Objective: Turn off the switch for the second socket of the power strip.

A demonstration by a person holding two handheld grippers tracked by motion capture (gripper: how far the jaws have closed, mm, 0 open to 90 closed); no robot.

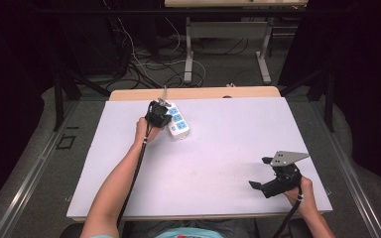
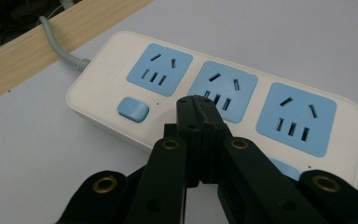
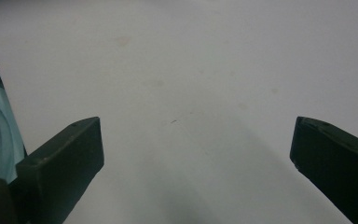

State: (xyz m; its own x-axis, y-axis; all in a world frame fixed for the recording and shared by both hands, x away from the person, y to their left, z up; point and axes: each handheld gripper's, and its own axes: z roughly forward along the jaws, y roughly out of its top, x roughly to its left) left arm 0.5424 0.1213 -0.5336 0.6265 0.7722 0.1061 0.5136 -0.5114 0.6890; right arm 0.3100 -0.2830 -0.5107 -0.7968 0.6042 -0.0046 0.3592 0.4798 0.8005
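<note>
The rigid, light power strip [image 2: 214, 100] looks best gripped across its long edges; left gripper [image 2: 196, 107] hovers closed, right gripper [image 3: 196, 154] gapes wide.

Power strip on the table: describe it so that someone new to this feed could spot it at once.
Start from the white table top and go to its far left part, near the wooden edge strip. There lies the white rectangular power strip, under the shut left gripper. It has three light blue socket panels, a blue button and a grey cable.
</note>
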